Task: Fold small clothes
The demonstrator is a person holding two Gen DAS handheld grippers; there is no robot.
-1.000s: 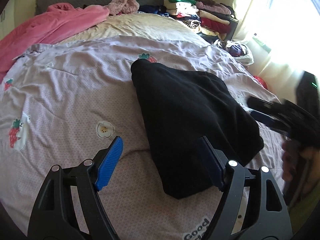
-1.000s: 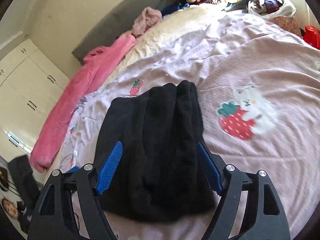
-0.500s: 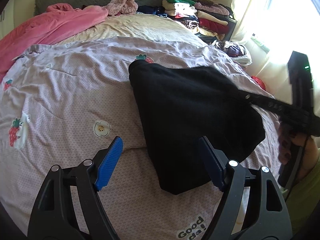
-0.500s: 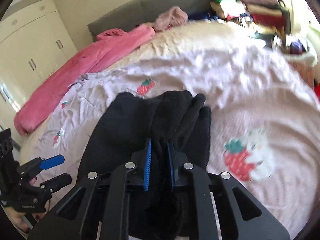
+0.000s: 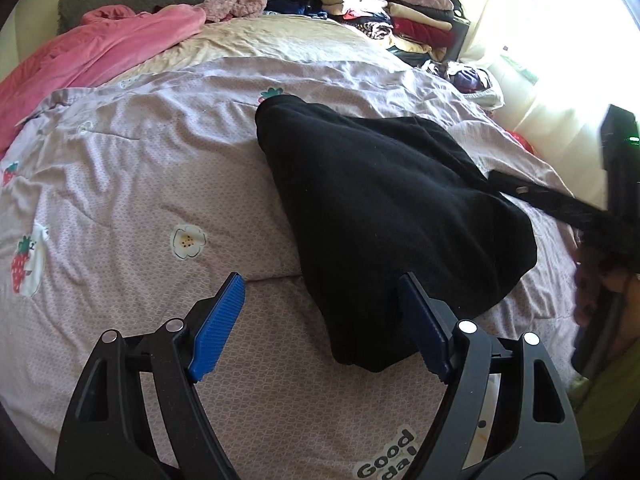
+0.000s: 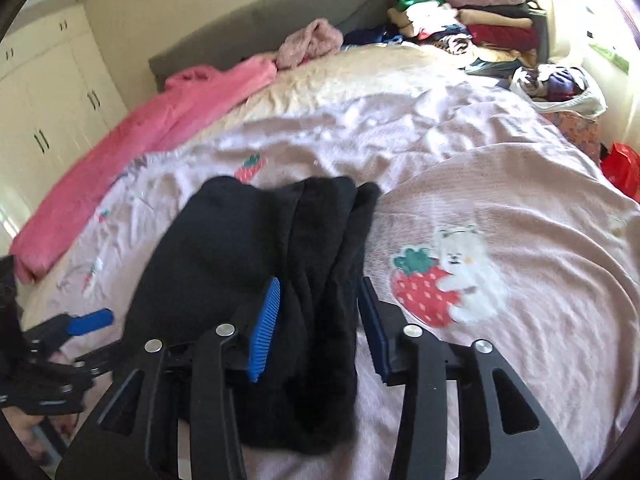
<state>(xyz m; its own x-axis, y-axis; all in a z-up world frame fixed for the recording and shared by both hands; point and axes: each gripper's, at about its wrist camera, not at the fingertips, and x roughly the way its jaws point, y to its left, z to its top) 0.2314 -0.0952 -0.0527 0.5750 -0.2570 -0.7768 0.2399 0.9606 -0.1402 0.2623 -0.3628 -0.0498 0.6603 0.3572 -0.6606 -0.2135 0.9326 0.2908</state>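
Risk: black garment (image 6: 256, 264) slipping off or bunching during the next fold, since right gripper (image 6: 320, 312) straddles thick stacked folds with jaws apart and no firm clamp visible. Second risk: layers sliding sideways on the soft, wrinkled bedspread (image 5: 120, 184), spoiling edge alignment. Left gripper (image 5: 320, 316) open, hovering above the near corner of the garment, one finger over cloth, the other over bare bedspread; contact cannot be confirmed from this view. Garment located at mid-bed, right of centre in the left wrist view, lying partly folded. Long axis running near to far, narrow end pointing far toward the strawberry print (image 5: 272, 92). Pink blanket (image 5: 100, 52) well apart, far left.
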